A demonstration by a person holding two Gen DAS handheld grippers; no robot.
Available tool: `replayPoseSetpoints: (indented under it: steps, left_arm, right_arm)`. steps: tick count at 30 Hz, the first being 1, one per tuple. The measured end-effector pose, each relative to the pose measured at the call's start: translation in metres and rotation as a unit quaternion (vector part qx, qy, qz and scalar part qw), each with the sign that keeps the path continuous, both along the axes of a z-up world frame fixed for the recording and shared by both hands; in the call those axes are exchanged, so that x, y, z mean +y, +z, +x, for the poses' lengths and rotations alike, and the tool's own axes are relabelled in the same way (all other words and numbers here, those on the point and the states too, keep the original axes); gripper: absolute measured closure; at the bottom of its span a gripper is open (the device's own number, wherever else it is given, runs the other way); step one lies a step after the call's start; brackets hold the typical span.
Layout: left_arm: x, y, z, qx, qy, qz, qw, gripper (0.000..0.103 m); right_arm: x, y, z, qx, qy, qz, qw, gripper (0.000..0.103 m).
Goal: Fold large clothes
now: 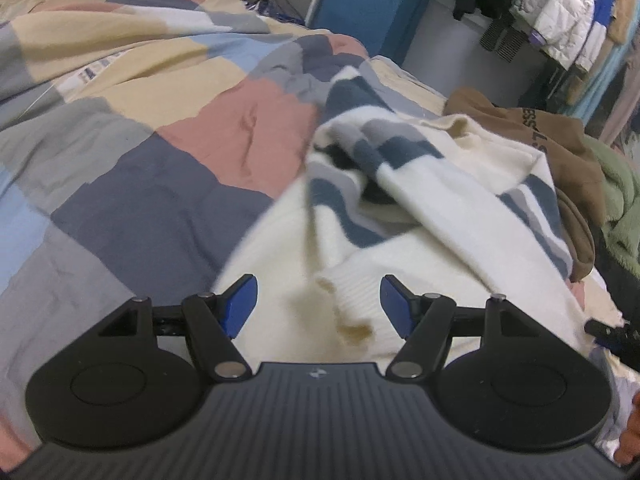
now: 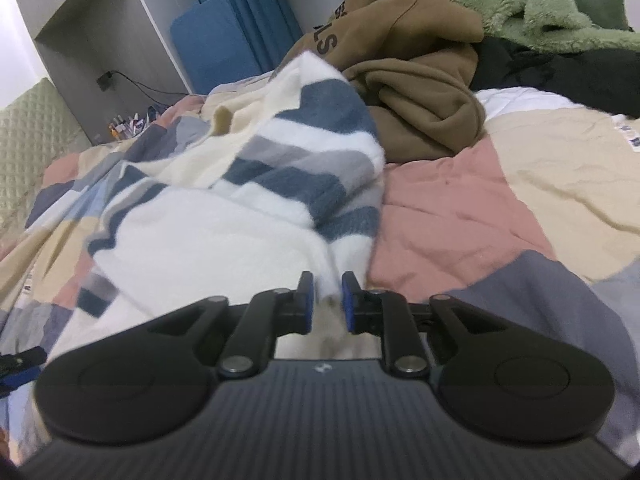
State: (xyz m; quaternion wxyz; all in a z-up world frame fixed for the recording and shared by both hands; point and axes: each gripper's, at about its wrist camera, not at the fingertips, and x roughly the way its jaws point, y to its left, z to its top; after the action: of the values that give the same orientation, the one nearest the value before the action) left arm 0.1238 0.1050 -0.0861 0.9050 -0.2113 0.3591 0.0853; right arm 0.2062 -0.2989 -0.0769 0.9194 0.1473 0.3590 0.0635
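Left wrist view looks across a patchwork bedspread of pink, tan, grey and navy blocks, with the cream sweater banded in blue and grey lying rumpled on it, right of centre. The left gripper has its blue-padded jaws spread wide over the sweater's ribbed hem, where tan blotches show in the cloth; whether the pads touch the fabric cannot be told. Behind the sweater a brown hoodie with dark lettering is heaped, and a green fleece lies against it at the right edge. A rack of hanging coats and a blue panel stand beyond the bed.

Right wrist view shows the right gripper with its jaws pressed close, pinching a fold of the sweater, which stretches away from the pads and rises in a loose ridge. The brown hoodie touches the sweater's far edge, crowding that side, with the green fleece and a black garment piled behind it. Bare bedspread lies to the right. A grey cabinet stands in the far-left corner.
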Motion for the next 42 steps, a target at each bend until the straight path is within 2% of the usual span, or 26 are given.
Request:
replayPoseSetpoints:
  steps: [1, 2, 3, 4, 6, 12, 15, 17, 20, 24, 26, 30, 32, 34, 37, 40, 42]
  left_arm:
    - [0.001, 0.0, -0.001, 0.001, 0.004, -0.002, 1.0, 0.03]
    - [0.003, -0.001, 0.0, 0.005, 0.009, -0.005, 0.9999, 0.03]
    - [0.005, -0.003, 0.0, 0.011, 0.014, -0.007, 0.9998, 0.03]
    - [0.006, -0.005, 0.001, 0.015, 0.017, -0.009, 0.9997, 0.03]
    - [0.01, -0.01, 0.003, 0.026, 0.027, -0.017, 0.9992, 0.03]
    - [0.029, -0.017, 0.007, 0.033, 0.065, -0.051, 0.9961, 0.03]
    - [0.041, -0.016, 0.005, 0.03, 0.094, -0.063, 0.9932, 0.03]
    - [0.052, -0.015, 0.001, 0.023, 0.117, -0.068, 0.9905, 0.03]
    - [0.064, -0.019, 0.001, 0.038, 0.146, -0.066, 0.9863, 0.028]
    - [0.065, -0.036, 0.01, 0.055, 0.096, -0.14, 0.984, 0.028]
    - [0.06, -0.037, 0.012, 0.044, 0.061, -0.183, 0.9803, 0.028]
    - [0.049, -0.031, 0.01, 0.011, 0.0, -0.232, 0.9727, 0.028]
    - [0.041, -0.033, 0.012, 0.025, -0.012, -0.224, 0.9741, 0.027]
    - [0.035, -0.038, 0.016, 0.061, -0.007, -0.195, 0.979, 0.026]
    - [0.03, -0.046, 0.021, 0.106, -0.001, -0.168, 0.98, 0.025]
    - [0.025, -0.043, 0.014, 0.109, 0.009, -0.164, 0.9803, 0.025]
    - [0.02, -0.041, 0.012, 0.112, 0.0, -0.17, 0.979, 0.026]
  right_arm:
    - [-0.001, 0.002, -0.005, 0.001, -0.001, 0.002, 1.0, 0.056]
    - [-0.003, 0.004, -0.012, 0.003, 0.0, 0.012, 1.0, 0.049]
    - [-0.005, 0.004, -0.018, 0.004, -0.001, 0.024, 1.0, 0.036]
    - [-0.008, 0.004, -0.024, 0.007, -0.002, 0.038, 0.999, 0.028]
    - [-0.013, 0.0, -0.035, 0.02, -0.006, 0.065, 0.998, 0.022]
    - [-0.029, -0.031, -0.037, 0.102, -0.055, 0.115, 0.987, 0.022]
    - [-0.031, -0.05, -0.031, 0.143, -0.062, 0.154, 0.976, 0.021]
    - [-0.03, -0.058, -0.03, 0.156, -0.058, 0.181, 0.969, 0.02]
    - [-0.026, -0.058, -0.032, 0.153, -0.045, 0.192, 0.968, 0.02]
    - [-0.023, -0.052, -0.034, 0.139, -0.014, 0.255, 0.957, 0.019]
    - [-0.018, -0.045, -0.032, 0.122, 0.017, 0.274, 0.954, 0.019]
    - [-0.015, -0.036, -0.031, 0.099, 0.049, 0.305, 0.946, 0.019]
    - [-0.015, -0.036, -0.032, 0.101, 0.041, 0.303, 0.947, 0.019]
    - [-0.019, -0.041, -0.034, 0.106, 0.028, 0.297, 0.949, 0.019]
    - [-0.019, -0.052, -0.037, 0.141, 0.005, 0.278, 0.95, 0.02]
    - [-0.015, -0.067, -0.037, 0.187, -0.011, 0.262, 0.947, 0.021]
    - [-0.011, -0.069, -0.039, 0.189, -0.009, 0.272, 0.944, 0.02]
